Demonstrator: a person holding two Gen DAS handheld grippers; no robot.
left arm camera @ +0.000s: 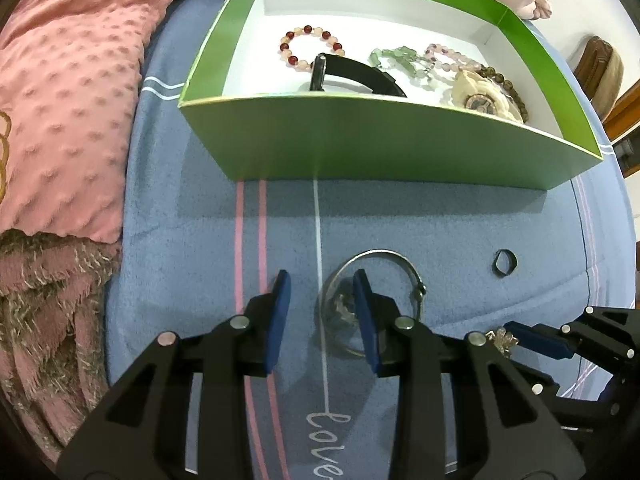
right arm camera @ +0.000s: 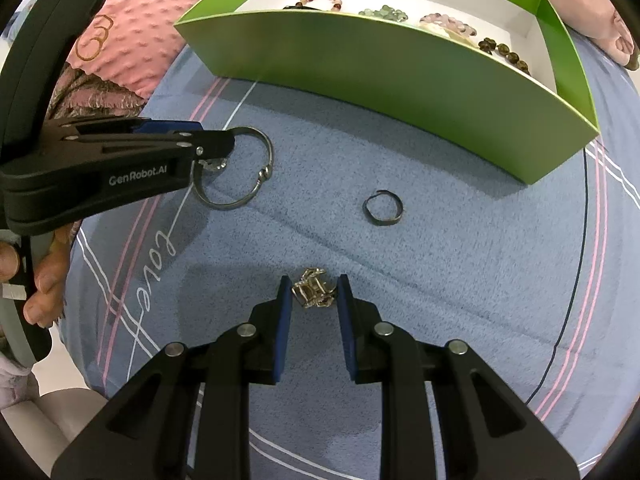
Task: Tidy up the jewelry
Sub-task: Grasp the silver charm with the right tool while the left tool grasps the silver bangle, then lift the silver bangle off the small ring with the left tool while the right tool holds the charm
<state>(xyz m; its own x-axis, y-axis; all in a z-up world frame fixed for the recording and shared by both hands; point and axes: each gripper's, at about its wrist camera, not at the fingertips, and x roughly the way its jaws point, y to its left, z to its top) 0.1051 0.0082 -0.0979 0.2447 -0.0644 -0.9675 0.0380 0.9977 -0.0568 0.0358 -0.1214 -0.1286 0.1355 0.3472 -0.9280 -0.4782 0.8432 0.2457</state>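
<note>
Left gripper open over the bangle on the bed, one finger inside its hoop. Right gripper open around the clip; ring near the box

- Left tongs spread open over the blue blanket, right pad inside a silver bangle.
- Small dark ring lies well right of the bangle.
- Green box beyond holds beaded bracelets.
- Right tongs touch a small metal trinket.
</note>
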